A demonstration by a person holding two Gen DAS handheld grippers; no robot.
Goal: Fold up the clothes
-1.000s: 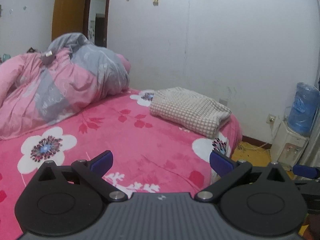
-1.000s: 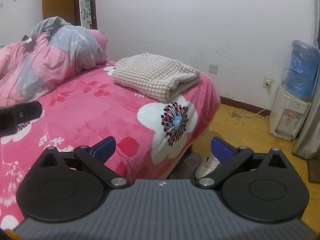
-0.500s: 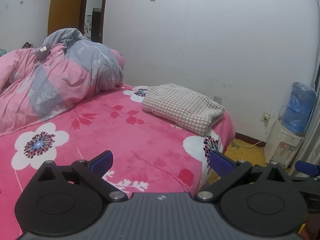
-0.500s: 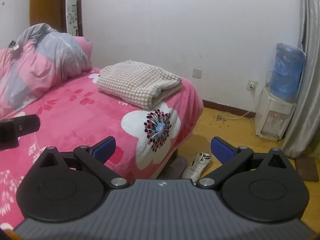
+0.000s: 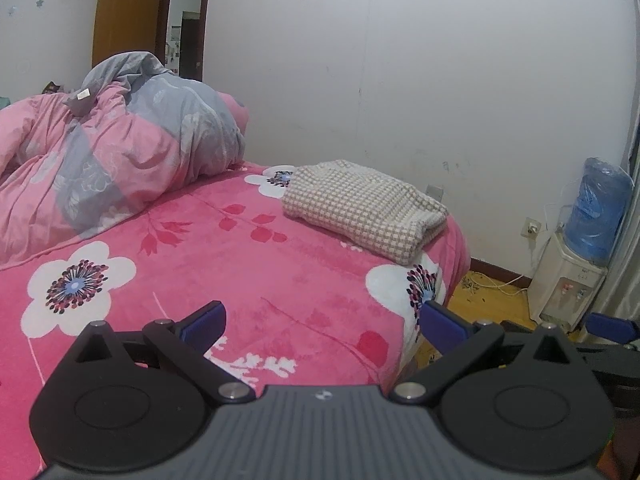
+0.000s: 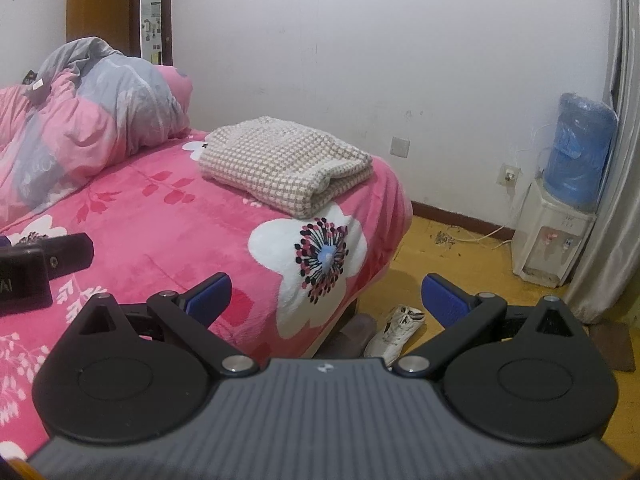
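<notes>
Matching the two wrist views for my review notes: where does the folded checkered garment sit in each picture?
Left wrist view: the folded checkered garment lies right of centre, at the bed's far corner near the wall.
Right wrist view: the garment lies just left of centre, at the same bed corner, above a big white flower print.
Shared landmark: the blue water bottle on its dispenser at the right edge.

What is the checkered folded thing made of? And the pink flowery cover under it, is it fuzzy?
The folded garment looks like a thick, soft knit or waffle-weave cloth: a raised beige and white check, bulky rounded folds. The bedspread looks like plush fleece: a matte, slightly fuzzy surface with brushed streaks and printed flowers. So probably fuzzy, though the pictures cannot prove the feel.
</notes>
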